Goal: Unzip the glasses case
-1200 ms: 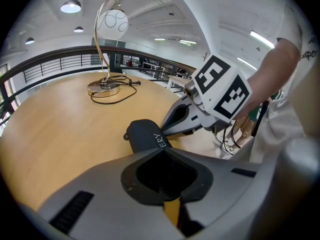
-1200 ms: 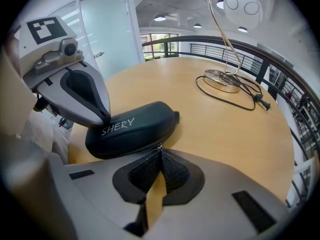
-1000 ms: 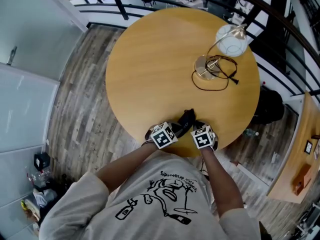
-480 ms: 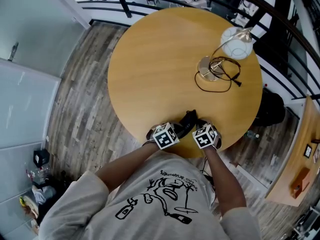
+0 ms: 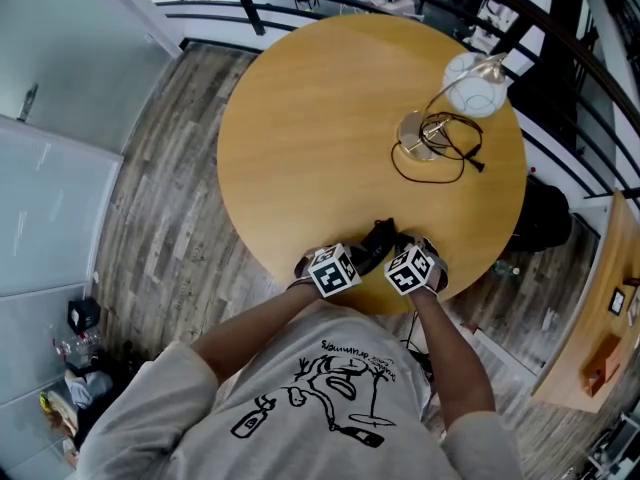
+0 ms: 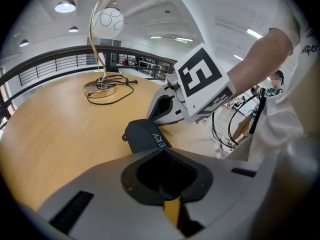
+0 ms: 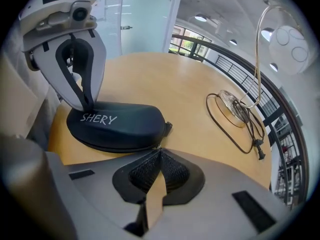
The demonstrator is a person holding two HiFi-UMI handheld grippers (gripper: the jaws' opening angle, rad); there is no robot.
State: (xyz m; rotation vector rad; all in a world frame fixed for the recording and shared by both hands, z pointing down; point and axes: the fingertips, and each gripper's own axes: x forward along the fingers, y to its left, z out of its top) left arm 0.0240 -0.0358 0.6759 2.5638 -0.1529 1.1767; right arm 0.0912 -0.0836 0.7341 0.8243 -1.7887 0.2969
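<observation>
The right claw (image 7: 160, 150) is closed, its two jaws meeting at a point that touches the zip seam (image 7: 150, 145) on the near side of the glasses case (image 7: 117, 124), close to the case's right end. Something small glints at that point, but it is too small to say whether the zip puller is pinched there.

The left claw (image 6: 162, 151) is also closed. Its tips are set down on the top of the case at the left end, just beside the white lettering "SHERY".

The case is dark, rounded and zipped shut. It lies flat at the near edge of the round wooden bench (image 5: 320, 118), between the two claws, with the person's forearms reaching in from below in the head view.

Well apart from it, on the far right of the bench, stands a lamp (image 5: 468, 86) with a pale globe shade on a curved metal stem. Its black cord (image 5: 455, 133) is looped around the base.

Grey plank floor (image 5: 170, 218) surrounds the bench, and a dark railing (image 5: 240, 13) runs along the far side.
</observation>
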